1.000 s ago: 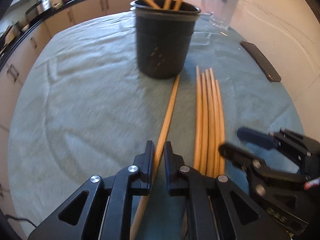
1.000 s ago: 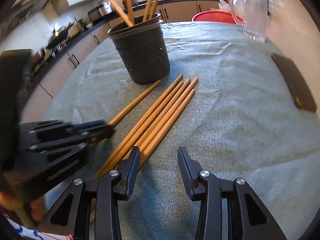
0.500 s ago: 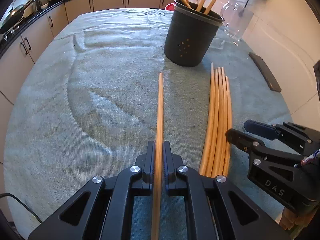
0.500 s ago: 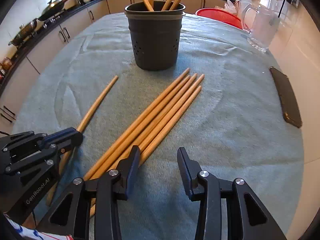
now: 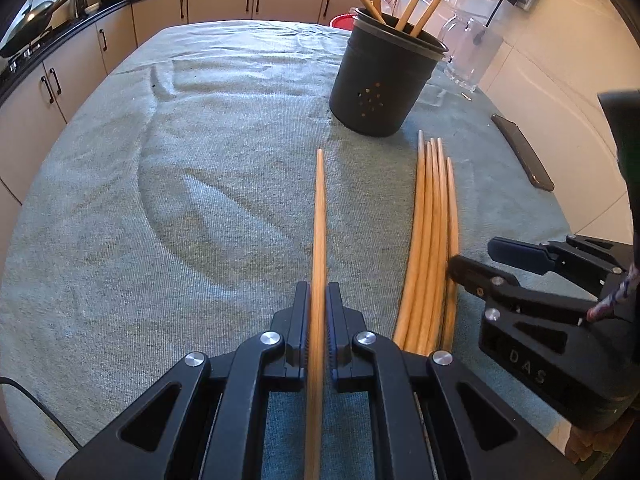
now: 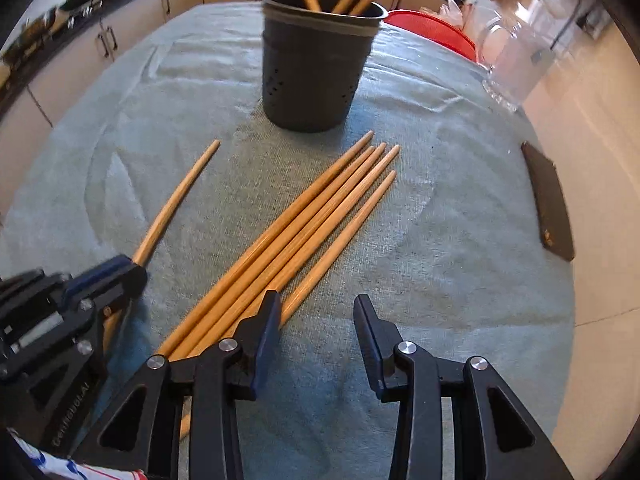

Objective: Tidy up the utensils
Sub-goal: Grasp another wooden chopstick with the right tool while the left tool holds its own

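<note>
My left gripper (image 5: 318, 292) is shut on a single wooden chopstick (image 5: 319, 216), which points forward over the cloth; it also shows in the right wrist view (image 6: 176, 200). A bundle of several chopsticks (image 5: 434, 232) lies on the cloth just right of it, also in the right wrist view (image 6: 304, 228). My right gripper (image 6: 316, 308) is open, its left finger (image 6: 266, 320) over the bundle's near ends. A black perforated utensil holder (image 5: 384, 88) with several chopsticks in it stands beyond; it also shows in the right wrist view (image 6: 316, 60).
A grey-green cloth (image 5: 160, 200) covers the table. A dark flat phone-like slab (image 6: 550, 200) lies at the right edge. A glass jug (image 6: 516, 60) stands at the back right beside a red bowl (image 6: 432, 28). Kitchen cabinets (image 5: 224, 4) run behind.
My left gripper has swung the held chopstick away from the holder's base so it points straight ahead. The right gripper stays open by the bundle.
</note>
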A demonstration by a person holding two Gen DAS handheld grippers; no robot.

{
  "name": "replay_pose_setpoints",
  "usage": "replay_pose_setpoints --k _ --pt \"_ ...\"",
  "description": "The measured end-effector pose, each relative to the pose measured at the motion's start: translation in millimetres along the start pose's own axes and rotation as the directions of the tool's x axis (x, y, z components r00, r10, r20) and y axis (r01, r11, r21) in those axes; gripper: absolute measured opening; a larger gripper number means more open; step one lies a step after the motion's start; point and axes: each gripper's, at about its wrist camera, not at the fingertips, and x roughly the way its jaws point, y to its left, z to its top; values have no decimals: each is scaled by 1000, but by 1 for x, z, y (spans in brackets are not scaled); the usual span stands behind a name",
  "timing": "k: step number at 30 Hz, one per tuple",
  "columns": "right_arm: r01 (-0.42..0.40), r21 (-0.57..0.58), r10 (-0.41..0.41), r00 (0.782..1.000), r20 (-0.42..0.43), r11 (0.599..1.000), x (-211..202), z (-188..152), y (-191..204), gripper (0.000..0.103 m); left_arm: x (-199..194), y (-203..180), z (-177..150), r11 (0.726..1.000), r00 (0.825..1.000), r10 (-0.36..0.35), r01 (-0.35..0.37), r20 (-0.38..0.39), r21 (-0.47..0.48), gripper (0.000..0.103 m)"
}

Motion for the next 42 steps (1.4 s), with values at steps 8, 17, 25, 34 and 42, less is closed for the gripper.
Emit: replay_pose_setpoints --k 8,17,25,34,42 --pt "31 -60 -33 999 -32 998 9 7 19 18 1 1 0 1000 1000 -4 4 1 -21 7" --pt "0 2 0 997 -74 1000 -7 -24 -62 13 -5 23 -11 978 992 -115 105 -45 -182 7" --pt "17 -46 -22 994 -111 999 -16 -34 -125 48 -1 27 -3 967 978 -145 107 -153 -232 7" --pt "-116 -142 88 978 -188 983 -9 18 -119 25 11 8 20 993 961 -22 -11 -276 -116 7" --pt "-224 -211 146 932 -332 951 6 67 -130 25 29 -3 44 999 934 34 -36 -355 1 7"
